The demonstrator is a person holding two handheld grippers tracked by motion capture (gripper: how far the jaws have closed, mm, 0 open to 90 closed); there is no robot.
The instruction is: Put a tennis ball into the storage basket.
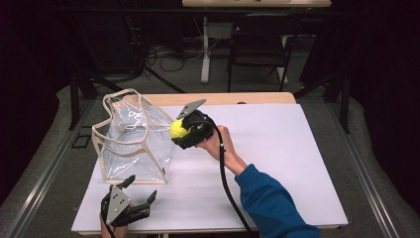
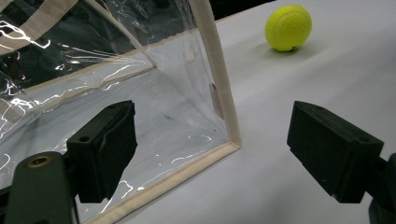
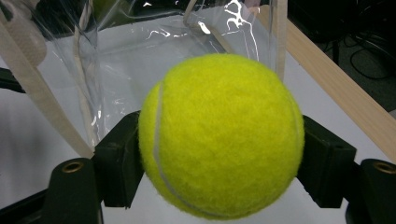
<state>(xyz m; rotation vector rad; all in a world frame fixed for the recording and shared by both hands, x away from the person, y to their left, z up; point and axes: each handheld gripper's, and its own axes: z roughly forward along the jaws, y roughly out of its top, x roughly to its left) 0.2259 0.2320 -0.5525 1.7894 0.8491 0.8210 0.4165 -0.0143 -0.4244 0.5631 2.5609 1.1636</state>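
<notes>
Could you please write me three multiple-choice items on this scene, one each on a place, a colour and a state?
1. Where is the left gripper?
A. Inside the bag
B. At the near left corner of the table, in front of the bag
C. At the far right edge of the table

2. What colour is the trim on the clear plastic bag?
A. Red
B. Black
C. Cream

3. What is the state of the right gripper?
A. Shut on the tennis ball
B. Open and empty
C. Shut on the bag's handle

Answers:
1 B: in the high view the left gripper lies on the white table, near the clear plastic bag.
2 C: the trim along the bag's edges is cream.
3 A: the right gripper has both jaws pressed on the tennis ball.
</notes>
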